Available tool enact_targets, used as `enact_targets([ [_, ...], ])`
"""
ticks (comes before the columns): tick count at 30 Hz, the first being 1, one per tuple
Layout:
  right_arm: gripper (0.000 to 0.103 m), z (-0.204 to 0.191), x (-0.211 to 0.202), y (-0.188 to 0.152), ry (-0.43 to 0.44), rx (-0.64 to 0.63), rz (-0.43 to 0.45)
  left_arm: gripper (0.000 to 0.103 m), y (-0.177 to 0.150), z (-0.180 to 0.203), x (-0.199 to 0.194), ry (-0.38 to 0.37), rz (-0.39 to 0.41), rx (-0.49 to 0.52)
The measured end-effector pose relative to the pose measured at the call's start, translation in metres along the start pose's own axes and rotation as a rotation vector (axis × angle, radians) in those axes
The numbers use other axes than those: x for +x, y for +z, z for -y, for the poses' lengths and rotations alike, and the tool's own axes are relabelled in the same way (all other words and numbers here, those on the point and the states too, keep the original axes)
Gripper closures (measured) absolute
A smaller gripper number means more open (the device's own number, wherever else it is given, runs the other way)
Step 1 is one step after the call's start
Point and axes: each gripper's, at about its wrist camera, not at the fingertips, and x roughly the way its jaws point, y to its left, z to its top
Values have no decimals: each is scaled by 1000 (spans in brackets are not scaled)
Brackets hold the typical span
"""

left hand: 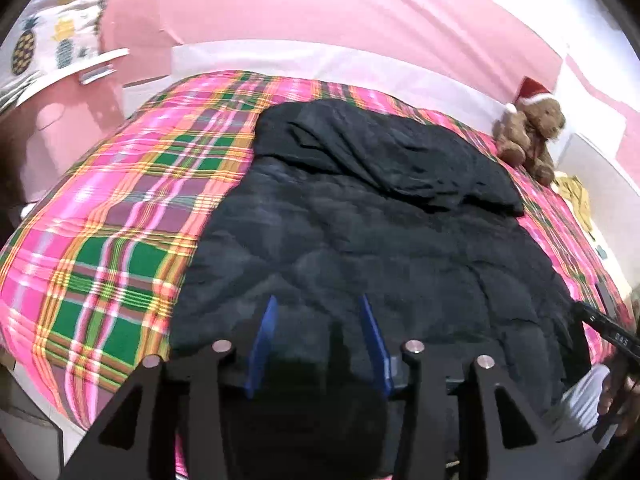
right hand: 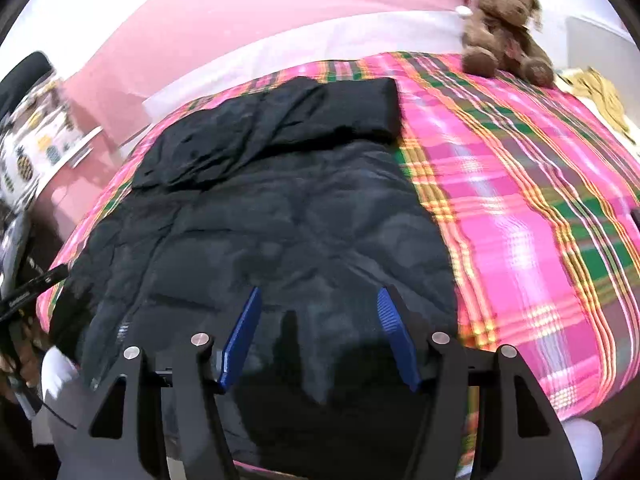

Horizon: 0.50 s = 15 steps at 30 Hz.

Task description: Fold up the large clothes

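I see the black puffer jacket (left hand: 360, 240) spread mid-bedspread (left hand: 120, 208), well short of the teddy (left hand: 528, 136); left gripper (left hand: 318, 336) and right gripper (right hand: 320, 328) gape empty; puffy, slippery, so I'd pinch a stitched hem

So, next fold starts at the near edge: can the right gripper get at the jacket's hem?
Probably yes: the right gripper is open just above the black jacket, with nothing between them.

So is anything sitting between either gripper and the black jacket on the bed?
Nothing visible. The black puffer jacket lies directly under the left gripper and the right gripper, both open. The teddy bear sits clear at the far corner of the plaid bedspread.
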Motion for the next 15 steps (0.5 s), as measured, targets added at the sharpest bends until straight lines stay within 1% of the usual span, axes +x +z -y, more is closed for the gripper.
enact_targets([
  [1, 35, 7, 0, 0, -7, 14, 1, 51, 0, -7, -1, 15, 6, -9],
  [4, 34, 27, 1, -4, -32, 71, -6, 49, -1, -29, -2, 77, 16, -29],
  [7, 34, 46, 3, -11, -48, 120, -19, 47, -8, -46, 1, 117, -2, -46],
  [8, 34, 51, 6, -14, -46, 141, -40, 47, -11, -52, 3, 123, -13, -53],
  [10, 34, 56, 12, -19, -15, 166, -76, 47, -21, -57, 9, 122, -50, -68],
  [12, 34, 54, 16, -25, 28, 181, -103, 46, -32, -60, 15, 99, -81, -82],
  [15, 34, 45, 17, -30, 70, 170, -119, 46, -43, -55, 16, 52, -90, -97],
])
